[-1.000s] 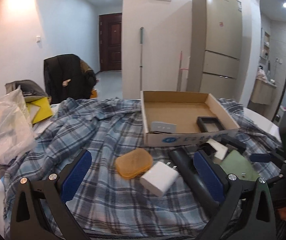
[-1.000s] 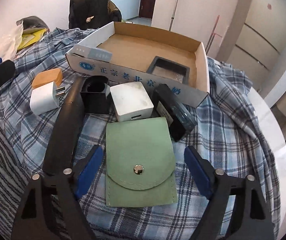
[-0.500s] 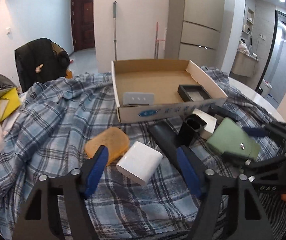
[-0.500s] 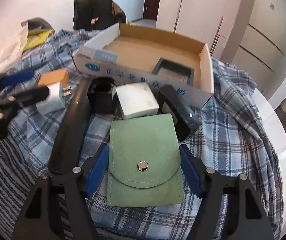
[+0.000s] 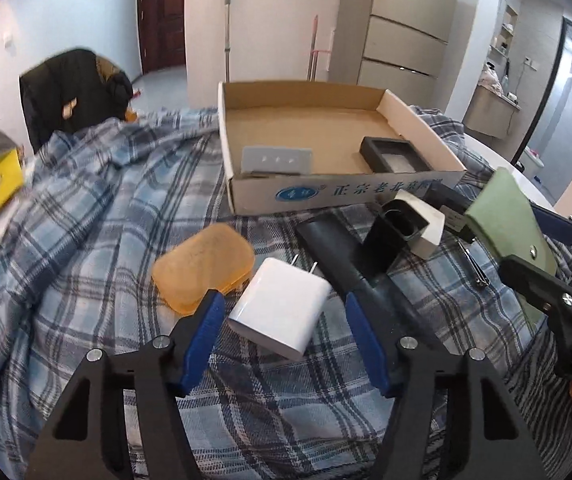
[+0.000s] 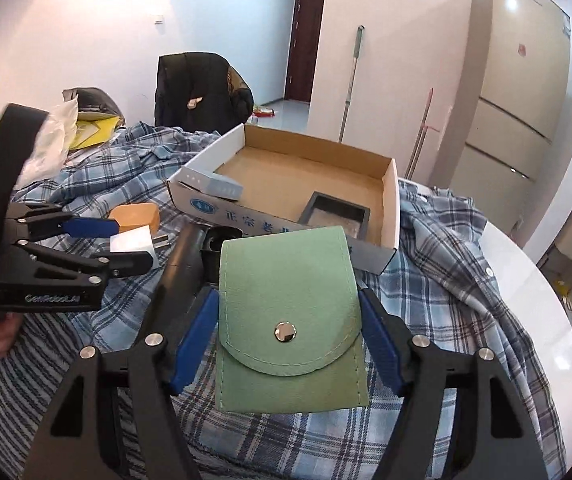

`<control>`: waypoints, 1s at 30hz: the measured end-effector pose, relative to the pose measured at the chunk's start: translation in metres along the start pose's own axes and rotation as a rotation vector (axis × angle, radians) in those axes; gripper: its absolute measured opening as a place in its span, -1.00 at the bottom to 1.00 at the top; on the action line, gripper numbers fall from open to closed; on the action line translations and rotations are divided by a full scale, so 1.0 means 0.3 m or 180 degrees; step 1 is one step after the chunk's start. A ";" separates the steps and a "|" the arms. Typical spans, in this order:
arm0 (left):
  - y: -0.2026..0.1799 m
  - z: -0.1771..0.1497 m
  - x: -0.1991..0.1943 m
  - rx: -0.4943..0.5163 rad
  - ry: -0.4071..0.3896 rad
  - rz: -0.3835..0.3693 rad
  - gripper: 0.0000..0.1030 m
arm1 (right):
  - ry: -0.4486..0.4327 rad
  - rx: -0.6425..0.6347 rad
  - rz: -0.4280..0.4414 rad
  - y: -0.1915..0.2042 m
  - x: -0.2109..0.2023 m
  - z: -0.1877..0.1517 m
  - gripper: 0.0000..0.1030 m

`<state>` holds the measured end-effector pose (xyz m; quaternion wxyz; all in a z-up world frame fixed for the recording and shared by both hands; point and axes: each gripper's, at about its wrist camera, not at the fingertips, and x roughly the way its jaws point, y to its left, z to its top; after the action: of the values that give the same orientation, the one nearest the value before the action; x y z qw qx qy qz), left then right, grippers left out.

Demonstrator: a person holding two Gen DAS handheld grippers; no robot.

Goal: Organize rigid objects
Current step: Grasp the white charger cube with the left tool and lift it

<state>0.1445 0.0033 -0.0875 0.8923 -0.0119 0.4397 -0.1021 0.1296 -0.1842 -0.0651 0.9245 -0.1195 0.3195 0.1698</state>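
The cardboard box (image 5: 338, 192) serves as the reference landmark; it sits on a plaid cloth (image 5: 85, 216) and holds a grey switch plate (image 5: 276, 159) against its near wall and a black tray (image 5: 396, 155) toward its right side. To the left front of the box lies an orange case (image 5: 203, 266), flat on the cloth. Directly in front of the box, the left gripper (image 5: 281, 320) has its jaws apart, straddling a white charger (image 5: 279, 314) without contact; the charger's prongs point toward the box, and its long axis runs the same way. This alignment probably lets the pads close on the charger's two flat sides. Right of the charger, a long black cylinder (image 5: 342, 252) lies with its axis running from the box front toward the camera, and a black cup (image 5: 396, 226) and a white block (image 5: 430, 224) stand beside it. At the right front of the box, the right gripper (image 6: 289, 334) is clamped on a green pouch (image 6: 290, 320), which appears lifted clear of the cloth. The pouch is held by its side edges, flap and snap (image 6: 285, 332) facing the camera, long axis pointing toward the box, likely for a direct transfer into it.
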 end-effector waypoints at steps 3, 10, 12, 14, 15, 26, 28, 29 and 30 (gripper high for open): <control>0.031 0.006 0.020 -0.0153 0.0096 0.0013 0.27 | 0.0045 0.0012 0.0001 -0.003 0.012 0.001 0.34; -0.013 0.001 0.049 0.0044 0.0216 0.0046 0.09 | 0.0088 0.0019 0.0014 -0.005 0.023 0.000 0.34; -0.018 -0.002 0.049 0.0066 0.0214 0.0083 0.06 | 0.0100 0.0043 0.0024 -0.008 0.024 -0.003 0.34; -0.027 -0.003 0.053 0.0119 0.0222 0.0159 0.04 | 0.0102 0.0035 0.0001 -0.006 0.026 -0.002 0.34; -0.036 -0.004 0.054 0.0166 0.0222 0.0219 0.03 | 0.0110 0.0006 -0.0012 0.000 0.029 -0.003 0.34; -0.078 -0.026 -0.143 0.0428 -0.0697 0.0060 -0.20 | 0.0064 0.0116 0.0004 -0.023 0.018 -0.005 0.34; -0.111 -0.039 -0.189 0.0574 -0.0909 0.0134 -0.41 | 0.0029 0.0138 0.0010 -0.028 0.009 -0.005 0.34; -0.127 -0.044 -0.212 0.0633 -0.1024 0.0200 -0.41 | 0.0009 0.0148 0.0012 -0.030 0.005 -0.003 0.34; -0.139 -0.050 -0.230 0.0687 -0.1114 0.0248 -0.42 | -0.0008 0.0157 0.0013 -0.033 0.001 -0.003 0.34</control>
<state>0.0848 -0.0233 -0.0381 0.9544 0.0832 0.2645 -0.1105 0.1332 -0.1934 -0.0650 0.9273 -0.0959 0.3227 0.1638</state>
